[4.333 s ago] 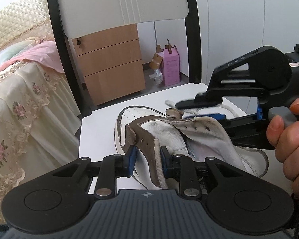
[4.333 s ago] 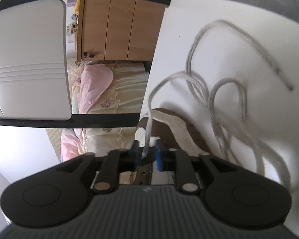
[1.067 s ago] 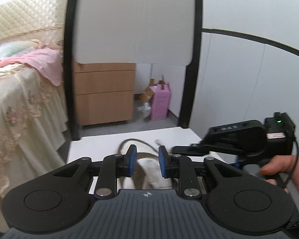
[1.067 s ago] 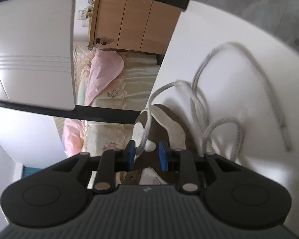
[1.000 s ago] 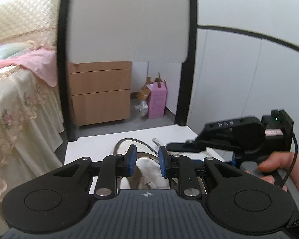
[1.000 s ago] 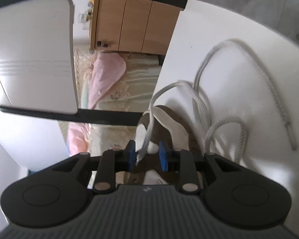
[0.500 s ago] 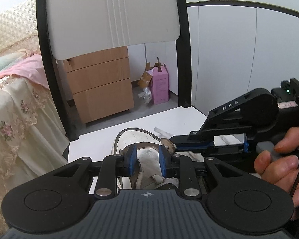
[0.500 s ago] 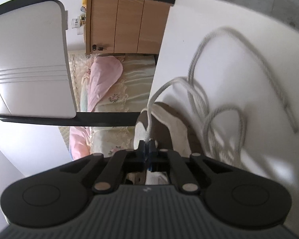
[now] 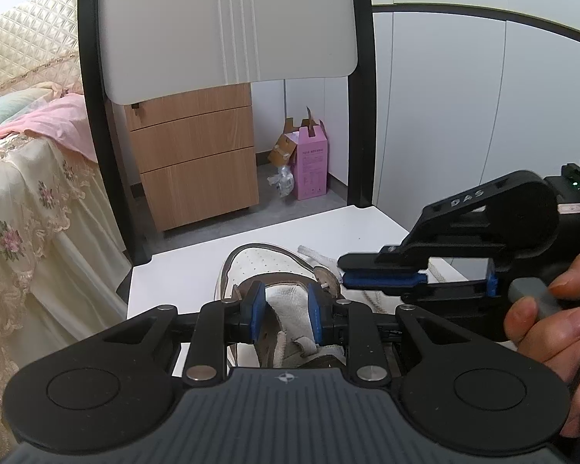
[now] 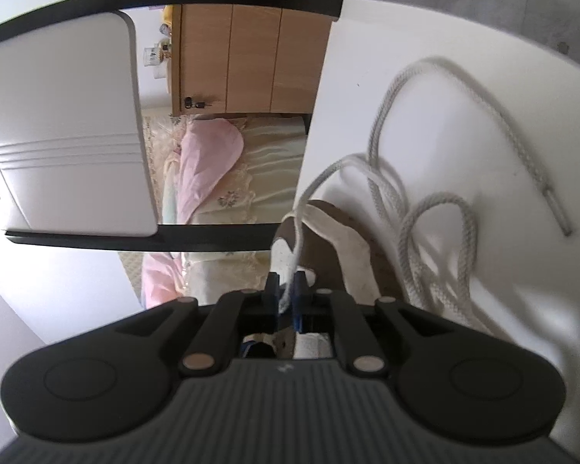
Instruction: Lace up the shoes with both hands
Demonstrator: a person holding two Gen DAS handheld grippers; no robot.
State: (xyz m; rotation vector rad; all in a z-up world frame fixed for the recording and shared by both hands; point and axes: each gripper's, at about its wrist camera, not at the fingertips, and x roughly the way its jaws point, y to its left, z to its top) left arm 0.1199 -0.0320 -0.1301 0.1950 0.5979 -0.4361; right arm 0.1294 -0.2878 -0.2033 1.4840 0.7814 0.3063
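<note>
Opening slightly, right gripper [image 10: 286, 294] has the limp, slippery lace [image 10: 382, 143] between its jaws—best pinched near the stiff tip at three o'clock; left gripper [image 9: 286, 311] narrowly clamps the soft shoe tongue [image 9: 286, 305].

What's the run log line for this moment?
left hand-held gripper: around white-and-brown leather sneaker tongue | right hand-held gripper: jaws opening, white woven shoelace between them | lacing unfinished

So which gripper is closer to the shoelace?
Right. The right gripper has the shoelace between its opening jaws; the left gripper straddles the shoe tongue, away from it.
</note>
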